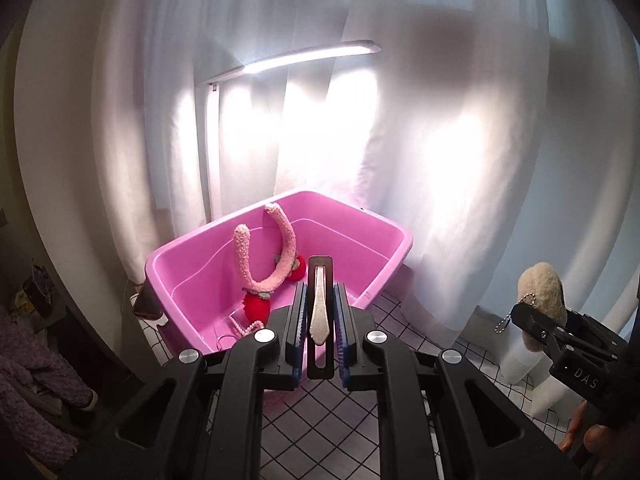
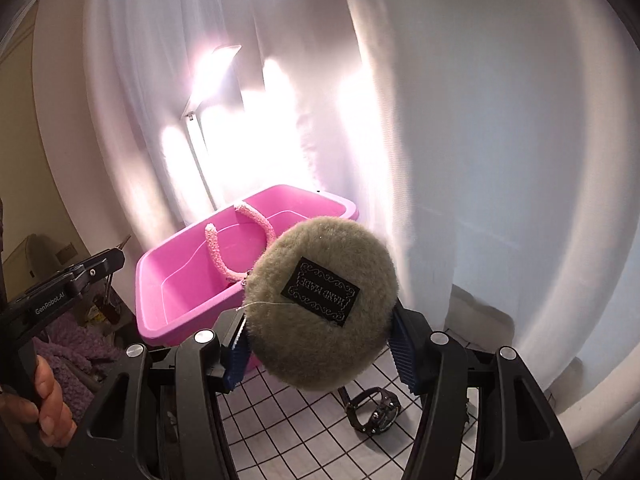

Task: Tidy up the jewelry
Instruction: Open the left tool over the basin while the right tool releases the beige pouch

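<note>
Two grippers loaded — left gripper [image 1: 320, 322] nearly shut on a slim hair clip [image 1: 319, 312], long axis toward 12 o'clock; right gripper [image 2: 320, 334] half-open round a fuzzy pouch [image 2: 322, 304]. Pink bin [image 1: 384, 224] ahead at 12, left nearer.

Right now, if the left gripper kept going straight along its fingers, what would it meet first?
Probably the pink bin: the left gripper, shut on a hair clip, points at its near rim and inside, though depth is unclear.
</note>
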`<state>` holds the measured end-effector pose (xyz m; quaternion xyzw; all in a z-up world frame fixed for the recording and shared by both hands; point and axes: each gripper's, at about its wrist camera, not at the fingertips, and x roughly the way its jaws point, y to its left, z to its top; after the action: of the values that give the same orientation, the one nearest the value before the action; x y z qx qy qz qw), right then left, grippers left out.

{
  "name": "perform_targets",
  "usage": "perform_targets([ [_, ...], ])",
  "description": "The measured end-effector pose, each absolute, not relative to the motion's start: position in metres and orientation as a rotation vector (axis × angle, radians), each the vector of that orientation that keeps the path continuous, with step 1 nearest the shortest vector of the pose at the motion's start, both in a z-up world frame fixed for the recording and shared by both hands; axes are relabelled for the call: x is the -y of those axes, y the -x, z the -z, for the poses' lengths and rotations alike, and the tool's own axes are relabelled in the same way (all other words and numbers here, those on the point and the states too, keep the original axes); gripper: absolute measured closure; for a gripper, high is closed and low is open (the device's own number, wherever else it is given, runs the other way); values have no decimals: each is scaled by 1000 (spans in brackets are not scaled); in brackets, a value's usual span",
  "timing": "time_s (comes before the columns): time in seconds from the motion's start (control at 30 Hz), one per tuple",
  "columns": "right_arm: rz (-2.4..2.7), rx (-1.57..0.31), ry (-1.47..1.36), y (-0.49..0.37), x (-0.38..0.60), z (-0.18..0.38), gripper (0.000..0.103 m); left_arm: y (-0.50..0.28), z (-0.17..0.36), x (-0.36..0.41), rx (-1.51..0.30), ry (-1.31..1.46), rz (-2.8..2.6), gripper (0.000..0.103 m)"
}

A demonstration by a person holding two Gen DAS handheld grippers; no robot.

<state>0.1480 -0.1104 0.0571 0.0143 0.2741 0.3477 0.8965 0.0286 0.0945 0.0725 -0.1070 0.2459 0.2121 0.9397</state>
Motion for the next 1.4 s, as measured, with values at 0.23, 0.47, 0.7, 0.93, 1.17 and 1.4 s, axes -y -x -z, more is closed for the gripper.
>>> perform_targets([
  [0.23,-743,-581,15,-173,12,-69,47,-62,-62,-181,-551,239,-397,90],
  [0.47,-741,-697,88,-210,-67,-58,47,-98,-32,-242,-677,273,-356,90],
  [0.7,-717,-814,175,-239,-120,-36,47,-121,4,-265,-838,308,-313,89],
  [0.93,-663,-900,212,-258,-133,-20,46,-130,23,-277,-930,321,-314,88],
  [1.17,-601,-908,263,-268,-141,-18,36,-122,13,-282,-873,316,-326,19],
  [1.4,-589,-884,247,-269,-137,-26,33,-118,17,-287,-899,336,-338,19],
])
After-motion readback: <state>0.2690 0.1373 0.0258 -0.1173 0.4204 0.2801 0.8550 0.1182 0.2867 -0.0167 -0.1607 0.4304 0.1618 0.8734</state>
